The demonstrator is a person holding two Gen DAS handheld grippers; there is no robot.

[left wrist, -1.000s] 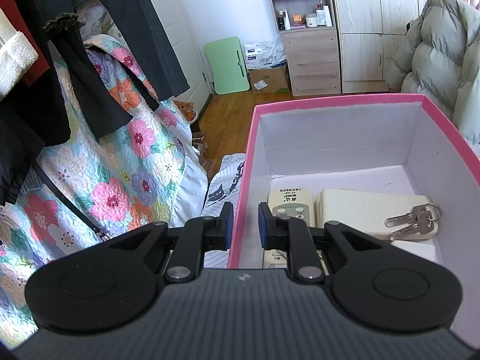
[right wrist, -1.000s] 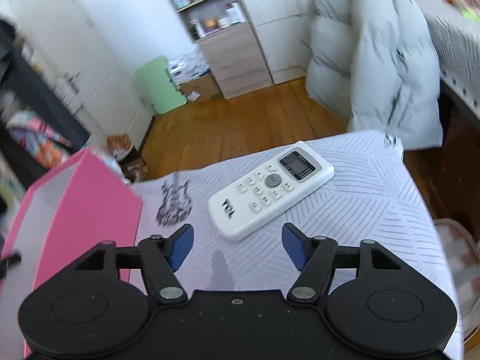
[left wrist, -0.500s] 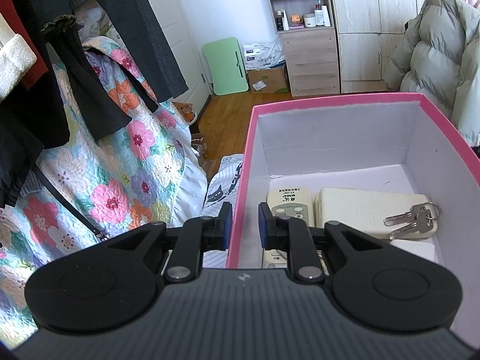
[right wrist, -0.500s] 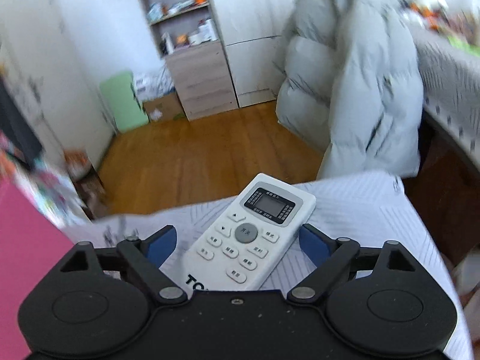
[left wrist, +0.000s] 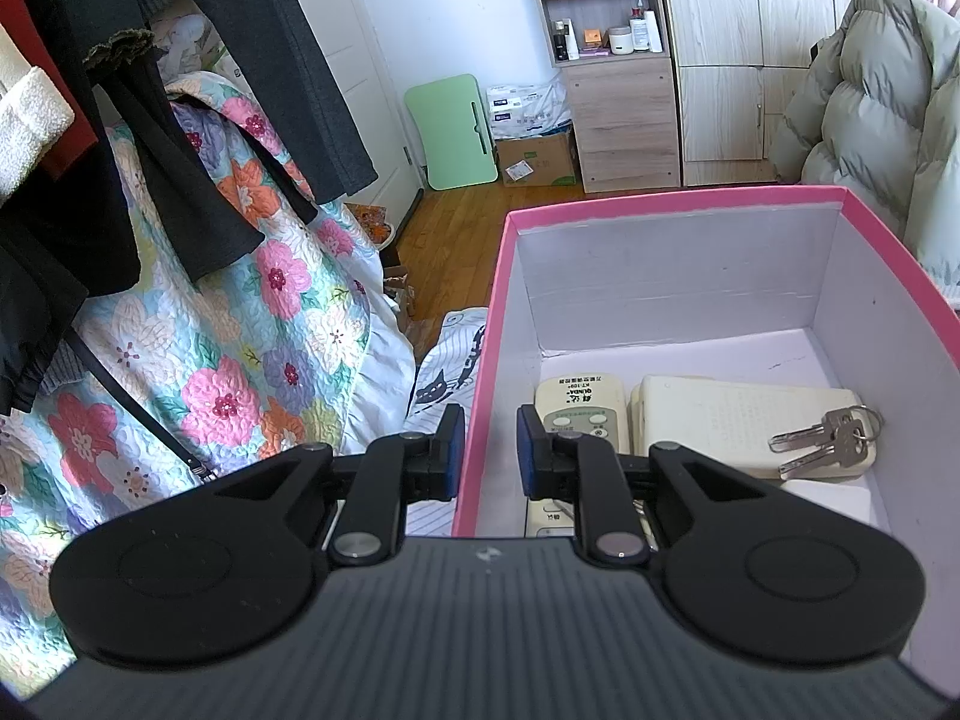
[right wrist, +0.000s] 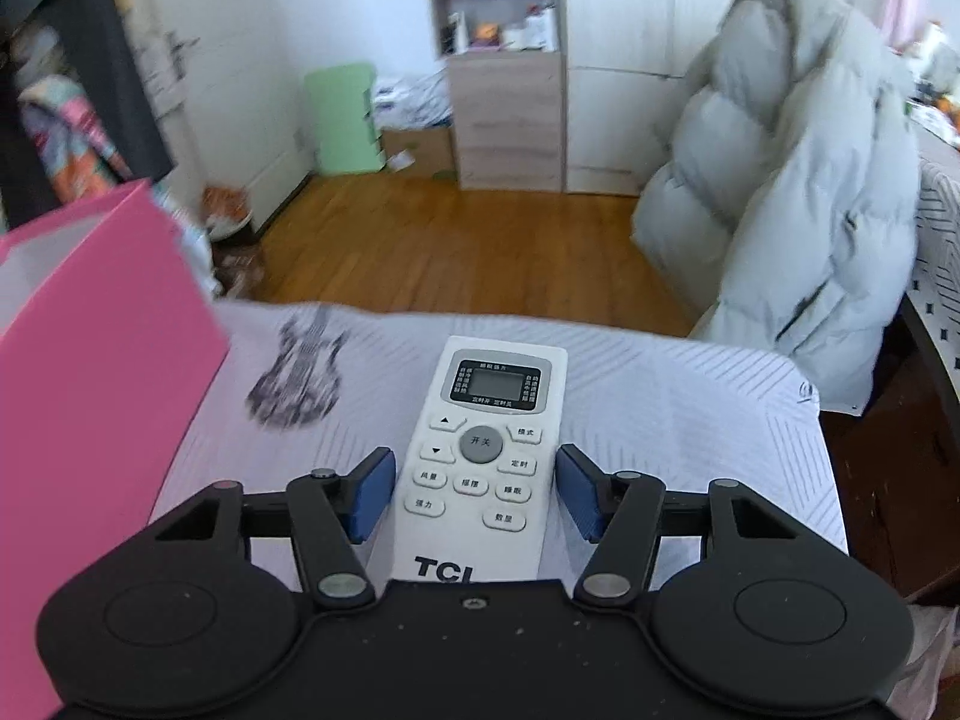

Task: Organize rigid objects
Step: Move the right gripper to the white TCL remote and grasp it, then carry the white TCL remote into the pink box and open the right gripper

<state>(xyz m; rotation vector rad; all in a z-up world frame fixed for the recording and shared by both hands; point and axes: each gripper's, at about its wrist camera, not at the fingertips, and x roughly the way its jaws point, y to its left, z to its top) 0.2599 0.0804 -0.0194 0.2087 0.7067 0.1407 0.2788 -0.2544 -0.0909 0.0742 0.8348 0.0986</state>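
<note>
White TCL remote lies lengthwise between the right tool's closing blue pads, small gaps either side, on the striped bed sheet, while the left tool pinches the pink box's wall, older remotes and keys inside.

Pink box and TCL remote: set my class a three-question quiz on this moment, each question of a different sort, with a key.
1. Multiple choice: in the pink box, what lies on the cream slab? A keys; B coins; C a pen.
2. True or false: the TCL remote lies inside the box.
3. Which part of the box do the left tongs clamp?
Key: 1 A. 2 False: it lies on the striped sheet, between the right tongs, whose jaws have just been closing. 3 Its side wall.
</note>
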